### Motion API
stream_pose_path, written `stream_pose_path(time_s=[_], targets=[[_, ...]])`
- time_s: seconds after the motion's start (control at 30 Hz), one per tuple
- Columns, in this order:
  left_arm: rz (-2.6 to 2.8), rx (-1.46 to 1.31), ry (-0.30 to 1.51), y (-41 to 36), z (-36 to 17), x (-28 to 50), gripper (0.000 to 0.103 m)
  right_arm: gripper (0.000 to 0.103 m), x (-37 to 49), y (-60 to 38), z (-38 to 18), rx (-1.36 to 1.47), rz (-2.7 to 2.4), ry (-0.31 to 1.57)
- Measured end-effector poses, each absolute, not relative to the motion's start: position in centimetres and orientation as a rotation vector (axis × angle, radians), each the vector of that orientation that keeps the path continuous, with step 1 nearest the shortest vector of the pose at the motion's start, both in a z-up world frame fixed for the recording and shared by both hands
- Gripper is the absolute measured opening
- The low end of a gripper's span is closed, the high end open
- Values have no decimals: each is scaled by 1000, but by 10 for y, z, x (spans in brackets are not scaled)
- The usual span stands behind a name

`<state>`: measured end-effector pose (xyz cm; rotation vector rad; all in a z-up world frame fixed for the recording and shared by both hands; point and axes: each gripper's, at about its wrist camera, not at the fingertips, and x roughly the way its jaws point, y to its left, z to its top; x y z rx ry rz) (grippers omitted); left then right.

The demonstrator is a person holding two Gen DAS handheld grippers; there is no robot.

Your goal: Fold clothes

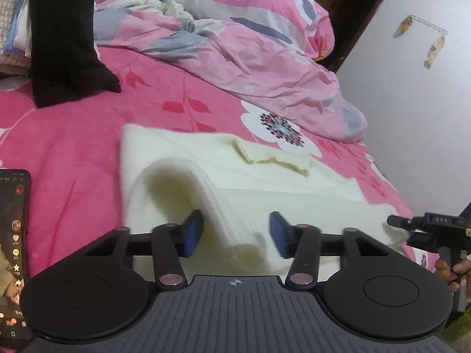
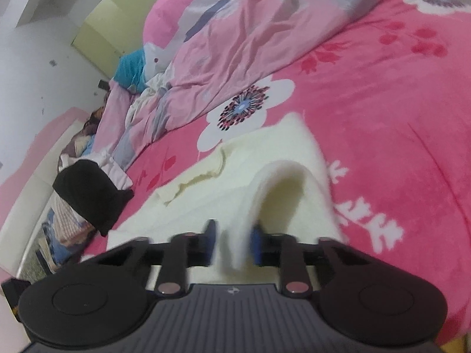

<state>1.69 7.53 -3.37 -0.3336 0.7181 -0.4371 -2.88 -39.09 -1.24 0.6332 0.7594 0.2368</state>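
well, a cream knitted garment (image 1: pixel 223 182) lies spread on the bed (image 1: pixel 73 135), over the bright pink flowered bedcover, with its near edge lifted off the cover at both ends. the left tongs (image 1: pixel 236 234) sit low at the near edge of the garment; their blue pads (image 1: pixel 192 231) stand apart, and a raised fold of the cream knit runs between them, but the fabric does not fill the gap and no pad clearly presses on it. the right tongs (image 2: pixel 234 242) are nearly together, their blue pads (image 2: pixel 257 244) pinching a lifted flap of the same garment (image 2: pixel 265 176), which arches up from the bed and comes down into the grip. this part of the picture is blurred.

in the left wrist view the right tongs (image 1: pixel 412 229) show at the far right edge, held by a hand (image 1: pixel 453 270), just over the garment's corner. a small folded-over patch of paler cloth shows near the garment's far edge.

beyond the garment a crumpled pink and grey quilt (image 1: pixel 250 38) is heaped along the far side of the bed, next to a white wall. a black piece of clothing (image 1: pixel 64 38) lies on the bedcover, well apart from the cream garment. a phone (image 1: pixel 13 253) with a lit screen is at the left edge of the left wrist view.
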Motion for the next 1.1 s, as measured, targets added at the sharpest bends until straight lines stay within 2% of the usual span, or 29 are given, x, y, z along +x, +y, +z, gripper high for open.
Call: stream_pose_path(time_s=[0.07,0.17,0.37,0.67,1.1], targets=[[-421,-337,706,77,-33,19,14,11,-29,-389,-8,617,245,728],[-409,-369,667,83,-27,23,10,10,-28,-389,3,604,256,669],[-394,-437,592,89,-12,40,8,9,-7,-390,27,565,272,590],[-368,-458,574,81,-9,75,7,9,36,-394,38,544,271,548],[-314,-497,679,81,-46,118,7,9,85,-413,-22,666,225,651]])
